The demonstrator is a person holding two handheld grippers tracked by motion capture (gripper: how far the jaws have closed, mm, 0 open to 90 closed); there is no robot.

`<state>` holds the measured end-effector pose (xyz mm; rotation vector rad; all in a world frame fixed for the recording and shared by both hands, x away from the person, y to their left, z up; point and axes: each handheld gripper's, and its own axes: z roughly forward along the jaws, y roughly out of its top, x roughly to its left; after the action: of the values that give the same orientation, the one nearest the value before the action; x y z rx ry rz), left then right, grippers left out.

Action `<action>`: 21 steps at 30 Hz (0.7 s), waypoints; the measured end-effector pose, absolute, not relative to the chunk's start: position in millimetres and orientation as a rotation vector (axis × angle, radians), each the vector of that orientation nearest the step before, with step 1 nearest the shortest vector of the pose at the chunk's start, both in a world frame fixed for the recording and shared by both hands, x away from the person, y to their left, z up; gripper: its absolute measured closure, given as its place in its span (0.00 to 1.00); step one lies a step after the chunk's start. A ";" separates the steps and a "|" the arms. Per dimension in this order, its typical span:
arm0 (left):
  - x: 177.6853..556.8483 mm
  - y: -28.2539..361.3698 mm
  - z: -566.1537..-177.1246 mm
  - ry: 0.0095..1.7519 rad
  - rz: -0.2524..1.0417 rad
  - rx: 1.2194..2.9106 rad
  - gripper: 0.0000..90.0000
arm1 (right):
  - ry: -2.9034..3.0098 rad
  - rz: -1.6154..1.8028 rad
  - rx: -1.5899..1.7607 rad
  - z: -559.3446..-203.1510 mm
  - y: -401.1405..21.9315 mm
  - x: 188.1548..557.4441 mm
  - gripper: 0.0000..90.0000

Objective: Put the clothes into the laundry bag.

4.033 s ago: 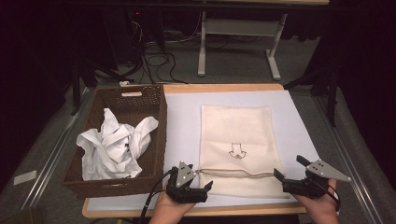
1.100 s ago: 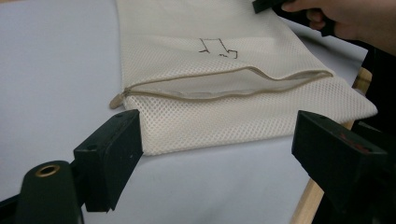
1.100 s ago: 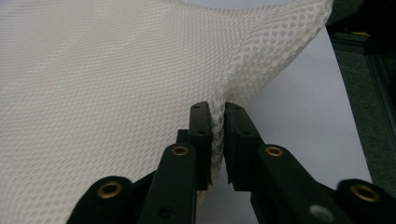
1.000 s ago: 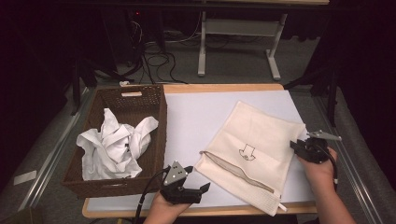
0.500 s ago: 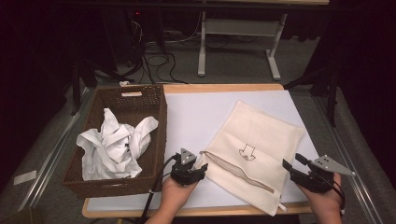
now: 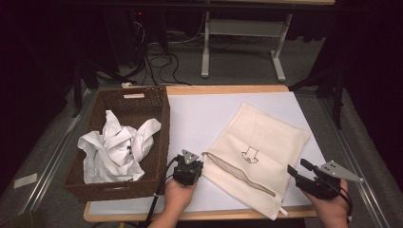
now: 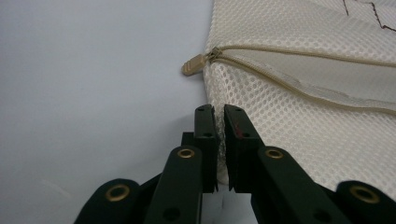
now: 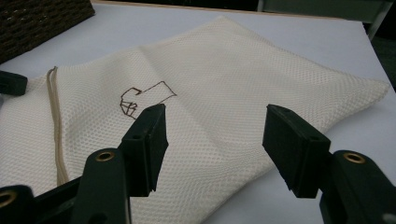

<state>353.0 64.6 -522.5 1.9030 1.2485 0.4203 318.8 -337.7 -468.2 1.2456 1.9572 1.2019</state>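
A cream mesh bag (image 6: 259, 142) with a drawn arrow mark lies slanted on the white table sheet, its zipper along the near edge. My left gripper (image 6: 195, 166) sits at the bag's near-left corner. Its jaws have just been closing and now pinch the mesh bag (image 7: 303, 93) edge just below the tan zipper pull (image 7: 192, 66); the left gripper (image 7: 219, 109) is shut on that edge. My right gripper (image 6: 297, 167) hovers off the bag's near-right side. Its jaws have just been opening, and the right gripper (image 8: 212, 121) stands open with nothing between its jaws, the mesh bag (image 8: 210, 93) beyond it.
A brown wicker basket (image 6: 157, 123) stands at the table's left, holding crumpled white cloth (image 6: 116, 147). Its corner also appears as the wicker basket (image 8: 42, 18) at the far left. The table's wooden front edge (image 6: 199, 214) runs close under both hands.
The bag has turned from straight to slanted. The right gripper has left the bag's right edge and come back to the near right, wider open. The left gripper has reached the bag's corner and shut on it.
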 end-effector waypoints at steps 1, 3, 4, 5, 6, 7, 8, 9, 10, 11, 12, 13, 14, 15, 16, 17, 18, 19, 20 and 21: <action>350.1 63.9 -520.2 1.206 0.432 1.889 0.82 | 1.960 1.201 1.239 -468.4 -337.7 319.3 0.43; 344.7 61.9 -513.5 1.158 0.459 1.878 0.66 | 1.969 1.208 1.231 -469.3 -336.4 320.5 0.39; 342.0 60.6 -510.6 1.132 0.472 1.873 0.58 | 1.974 1.207 1.225 -469.9 -335.5 320.9 0.36; 337.3 58.0 -507.0 1.095 0.510 1.864 0.52 | 1.979 1.208 1.222 -470.4 -334.6 321.4 0.33; 332.4 55.0 -503.6 1.054 0.539 1.858 0.44 | 1.986 1.209 1.214 -471.0 -333.3 322.0 0.26; 327.8 52.8 -499.9 1.017 0.557 1.869 0.40 | 1.990 1.207 1.212 -471.4 -331.8 322.6 0.21; 323.5 50.8 -496.5 0.984 0.566 1.873 0.35 | 1.994 1.206 1.213 -471.6 -329.8 323.0 0.15; 319.0 49.2 -493.1 0.956 0.580 1.876 0.30 | 1.996 1.200 1.214 -471.5 -327.4 323.1 0.12; 314.7 47.9 -489.7 0.935 0.596 1.875 0.27 | 2.002 1.196 1.202 -471.5 -325.7 323.5 0.07; 311.2 47.3 -486.4 0.917 0.603 1.876 0.22 | 2.003 1.196 1.193 -471.5 -323.5 324.1 0.01; 307.5 47.0 -482.0 0.901 0.599 1.884 0.17 | 2.004 1.192 1.196 -471.2 -320.8 324.2 0.00; 304.5 47.0 -478.7 0.890 0.591 1.884 0.13 | 2.008 1.198 1.180 -470.7 -318.4 324.1 0.00; 302.5 47.2 -476.1 0.879 0.582 1.889 0.08 | 2.008 1.199 1.177 -470.2 -316.3 323.3 0.00; 300.1 47.4 -472.9 0.866 0.566 1.900 0.05 | 2.008 1.200 1.164 -469.9 -315.1 323.2 0.00; 297.4 47.9 -468.9 0.852 0.550 1.916 0.02 | 2.004 1.202 1.154 -469.4 -313.2 322.8 0.00; 296.0 48.4 -466.6 0.845 0.536 1.920 0.01 | 2.004 1.208 1.146 -469.0 -311.1 322.6 0.00; 294.1 49.5 -463.3 0.836 0.527 1.922 0.00 | 2.005 1.210 1.140 -468.7 -310.1 322.6 0.00; 292.0 50.8 -459.5 0.830 0.525 1.910 0.00 | 2.002 1.213 1.136 -468.3 -308.9 322.7 0.00; 290.9 51.7 -457.2 0.827 0.524 1.906 0.00 | 2.006 1.219 1.131 -467.5 -307.9 322.8 0.00; 289.5 52.9 -454.2 0.821 0.519 1.896 0.01 | 2.010 1.223 1.121 -467.1 -307.7 323.0 0.00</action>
<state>289.5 52.9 -454.2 1.8959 0.8213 0.5194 323.0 -307.7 -467.1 1.1213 2.0098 1.2235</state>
